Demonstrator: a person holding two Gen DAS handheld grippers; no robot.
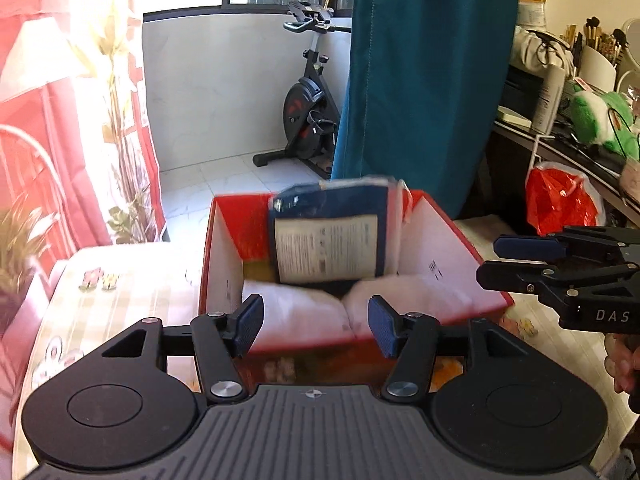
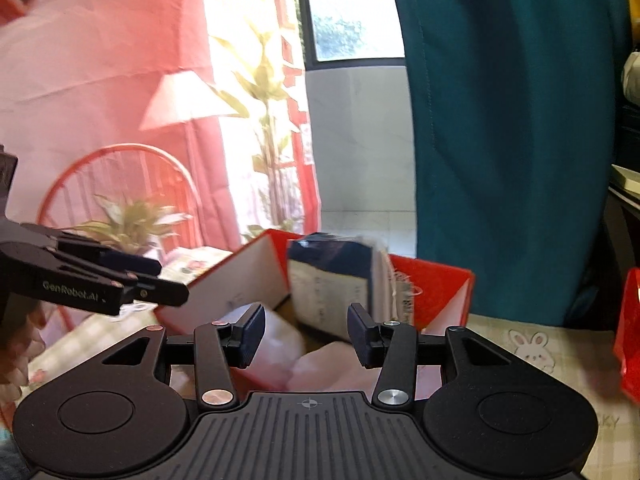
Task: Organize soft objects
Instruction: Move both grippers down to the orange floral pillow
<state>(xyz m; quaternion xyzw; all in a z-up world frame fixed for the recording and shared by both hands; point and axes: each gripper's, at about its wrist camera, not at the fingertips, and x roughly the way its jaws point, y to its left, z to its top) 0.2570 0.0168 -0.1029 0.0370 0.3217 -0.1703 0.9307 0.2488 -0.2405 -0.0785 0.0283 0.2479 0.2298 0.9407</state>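
Our left tool (image 1: 316,326) and right tool (image 2: 306,334) both gape partway, empty. White soft bundles (image 1: 298,312) lie in the red box (image 1: 224,256) at twelve o'clock; blue packet (image 1: 332,232) leans upright behind. Risk: packet topples, or a tool clips the box wall on the bench (image 1: 120,292).
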